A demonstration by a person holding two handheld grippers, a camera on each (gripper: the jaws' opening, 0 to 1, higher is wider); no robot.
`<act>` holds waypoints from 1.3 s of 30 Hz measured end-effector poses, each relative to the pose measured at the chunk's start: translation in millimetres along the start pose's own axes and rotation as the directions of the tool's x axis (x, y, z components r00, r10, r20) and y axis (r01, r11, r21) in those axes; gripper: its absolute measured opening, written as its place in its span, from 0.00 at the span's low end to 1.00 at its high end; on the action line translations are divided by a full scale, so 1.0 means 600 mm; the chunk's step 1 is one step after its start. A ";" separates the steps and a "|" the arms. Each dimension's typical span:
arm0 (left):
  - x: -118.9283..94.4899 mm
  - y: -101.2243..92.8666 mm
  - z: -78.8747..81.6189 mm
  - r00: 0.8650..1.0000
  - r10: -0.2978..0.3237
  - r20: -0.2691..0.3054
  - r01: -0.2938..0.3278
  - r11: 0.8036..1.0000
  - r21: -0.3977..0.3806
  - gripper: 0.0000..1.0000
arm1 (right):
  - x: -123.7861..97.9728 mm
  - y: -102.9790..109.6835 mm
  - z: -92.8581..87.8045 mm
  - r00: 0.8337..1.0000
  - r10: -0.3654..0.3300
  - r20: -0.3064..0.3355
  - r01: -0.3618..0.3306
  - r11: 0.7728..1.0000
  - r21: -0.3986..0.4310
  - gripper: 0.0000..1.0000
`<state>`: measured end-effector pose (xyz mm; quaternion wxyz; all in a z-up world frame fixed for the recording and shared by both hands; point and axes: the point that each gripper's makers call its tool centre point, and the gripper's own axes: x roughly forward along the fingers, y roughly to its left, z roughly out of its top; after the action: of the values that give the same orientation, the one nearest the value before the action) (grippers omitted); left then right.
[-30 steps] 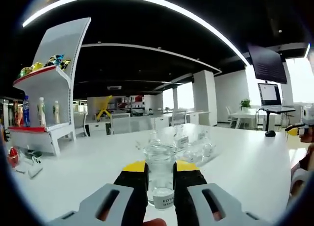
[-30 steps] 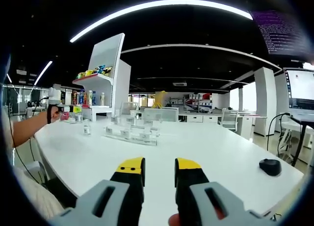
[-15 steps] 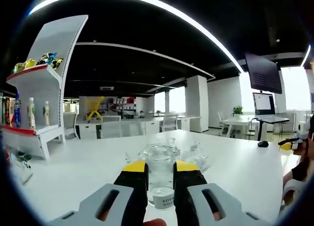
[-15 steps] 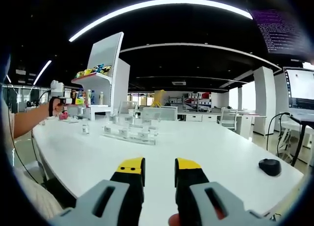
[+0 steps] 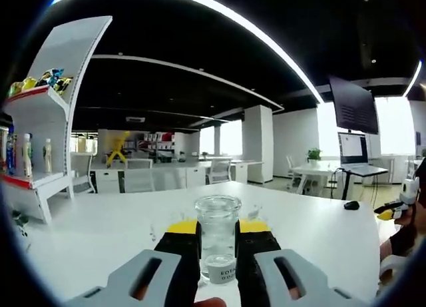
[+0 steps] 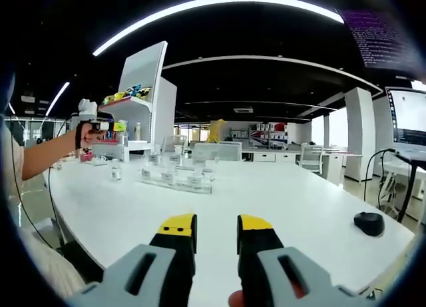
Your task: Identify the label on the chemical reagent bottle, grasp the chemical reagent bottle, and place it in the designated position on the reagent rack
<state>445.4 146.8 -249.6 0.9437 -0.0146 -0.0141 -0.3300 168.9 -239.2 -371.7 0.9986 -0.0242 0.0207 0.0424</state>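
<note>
A: What is the left gripper (image 5: 217,239) doing?
B: It pinches the reagent bottle (image 5: 217,235) upright between its jaws, label facing the camera, probably so it can be read.
A: And the right gripper (image 6: 216,239)?
B: Spread, holding nothing, above the table (image 6: 286,204). The reagent rack (image 6: 176,179) sits well ahead, to its left.

We saw a long white table (image 6: 279,207) carrying everything. On it, in the right gripper view, a clear reagent rack (image 6: 174,180) with small labelled bottles stood toward the far left, and a single small bottle (image 6: 117,173) stood apart just left of it. A black computer mouse (image 6: 369,223) lay near the right edge. A white display shelf (image 5: 40,140) stood beyond the table's far end.
</note>
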 end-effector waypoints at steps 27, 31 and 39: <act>0.091 -0.047 0.024 0.998 -0.060 0.007 0.059 0.998 0.035 0.19 | 0.006 -0.020 -0.007 1.000 -0.018 -0.011 0.018 1.000 0.020 0.24; 0.099 -0.040 0.024 0.999 -0.050 0.006 0.049 0.998 0.036 0.19 | 0.007 -0.025 -0.006 1.000 -0.019 -0.009 0.019 0.999 0.026 0.24; 0.125 -0.031 0.023 0.999 -0.038 0.002 0.038 0.999 0.030 0.18 | 0.024 -0.012 -0.003 1.000 0.008 -0.011 -0.008 0.999 0.046 0.23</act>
<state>492.5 85.9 -232.7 0.9374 -0.0006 -0.0205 -0.3477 183.5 -245.3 -374.1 0.9986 -0.0015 0.0276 0.0459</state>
